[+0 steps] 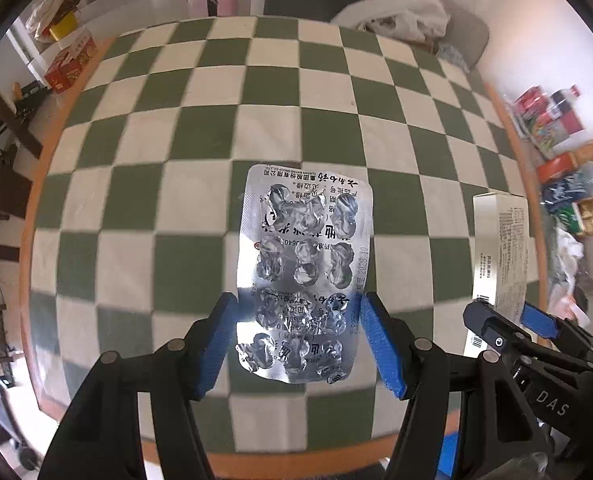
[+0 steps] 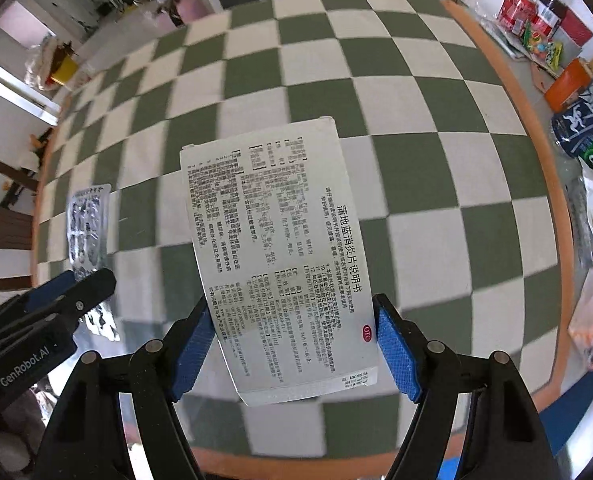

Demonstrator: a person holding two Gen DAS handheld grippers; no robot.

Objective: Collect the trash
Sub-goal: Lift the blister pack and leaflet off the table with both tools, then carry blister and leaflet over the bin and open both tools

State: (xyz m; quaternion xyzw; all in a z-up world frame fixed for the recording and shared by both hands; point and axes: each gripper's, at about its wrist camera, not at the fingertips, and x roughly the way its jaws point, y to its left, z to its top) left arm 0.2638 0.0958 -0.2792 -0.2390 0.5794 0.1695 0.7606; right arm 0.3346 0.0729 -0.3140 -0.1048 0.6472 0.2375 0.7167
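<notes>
A silver, emptied blister pack hangs above the checkered table, and my left gripper is shut on its lower part, blue pads pressing both long edges. A white medicine box with black printed text is gripped at its near end by my right gripper, also held above the table. In the left wrist view the right gripper and its box show at the right. The right wrist view shows the left gripper and the blister pack at the left.
The round table has an orange rim. Cans, bottles and snack packets crowd the area beyond its right edge. A white plastic bag lies on a seat at the far side. A brown chair stands at the left.
</notes>
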